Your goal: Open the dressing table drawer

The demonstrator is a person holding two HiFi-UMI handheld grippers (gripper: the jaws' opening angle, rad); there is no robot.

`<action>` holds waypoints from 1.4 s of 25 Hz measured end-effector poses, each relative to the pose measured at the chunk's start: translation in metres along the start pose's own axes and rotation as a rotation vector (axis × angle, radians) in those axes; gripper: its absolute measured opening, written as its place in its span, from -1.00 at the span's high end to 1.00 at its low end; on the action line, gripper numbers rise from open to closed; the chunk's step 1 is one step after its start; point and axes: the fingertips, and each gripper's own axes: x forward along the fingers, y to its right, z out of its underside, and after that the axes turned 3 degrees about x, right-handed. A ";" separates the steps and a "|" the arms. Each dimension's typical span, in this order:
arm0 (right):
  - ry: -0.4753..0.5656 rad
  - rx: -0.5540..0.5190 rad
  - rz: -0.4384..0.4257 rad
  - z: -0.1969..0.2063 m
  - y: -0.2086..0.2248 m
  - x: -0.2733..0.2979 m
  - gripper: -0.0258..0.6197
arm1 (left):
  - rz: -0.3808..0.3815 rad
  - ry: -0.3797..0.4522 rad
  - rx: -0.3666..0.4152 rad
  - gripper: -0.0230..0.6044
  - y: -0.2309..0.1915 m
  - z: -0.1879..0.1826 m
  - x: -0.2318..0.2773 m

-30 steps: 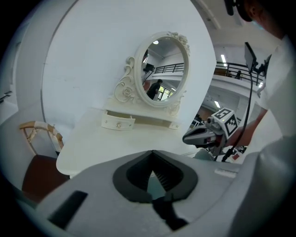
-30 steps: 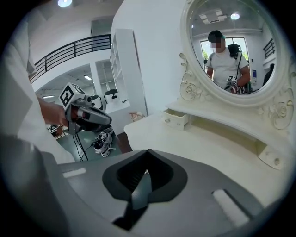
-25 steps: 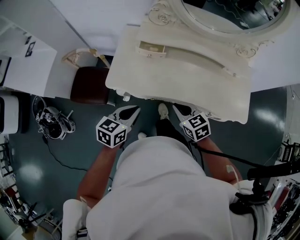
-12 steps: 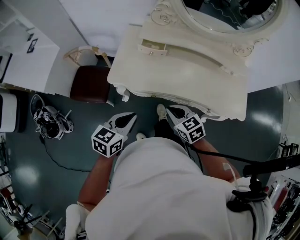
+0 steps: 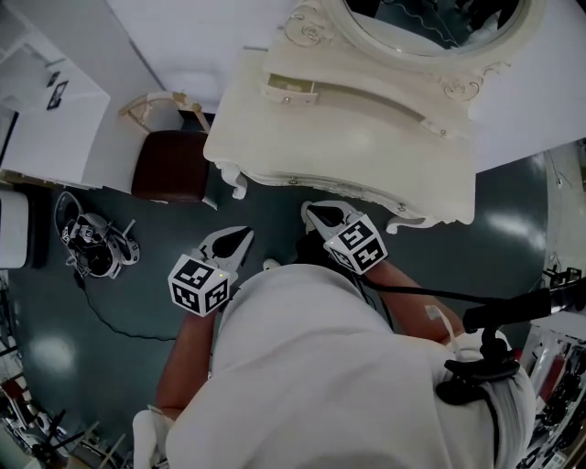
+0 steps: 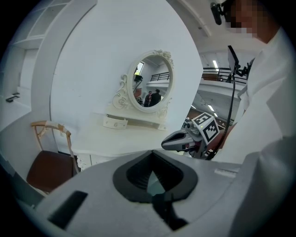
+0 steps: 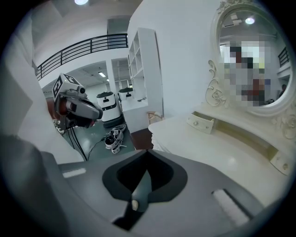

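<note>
Looks like the approach step: left claw (image 5: 231, 244) and right claw (image 5: 322, 215) are both shut, empty, short of the worktop (image 5: 366, 137). Drawer (image 5: 291, 89) sits under the mirror (image 5: 430, 23), slightly ajar. Next move probably means reaching its knob (image 7: 195, 122).

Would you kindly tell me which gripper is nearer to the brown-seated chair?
Left. The left gripper hangs over the floor beside the chair; the right gripper is farther off, by the dressing table's front edge.

Lab hall with a staged bedroom corner. A partition wall (image 5: 197, 37) backs the dressing table (image 5: 366, 137); left of it, wheeled robots (image 7: 107, 104) below a mezzanine railing (image 7: 81, 48).
</note>
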 end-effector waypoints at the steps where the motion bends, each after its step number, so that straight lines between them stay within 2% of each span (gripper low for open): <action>1: 0.000 -0.003 -0.002 -0.001 -0.002 0.001 0.92 | -0.002 0.000 -0.003 0.93 0.000 0.002 -0.002; 35: 0.006 -0.041 -0.003 0.001 -0.013 -0.004 0.92 | 0.016 -0.001 -0.012 0.93 0.015 0.011 -0.005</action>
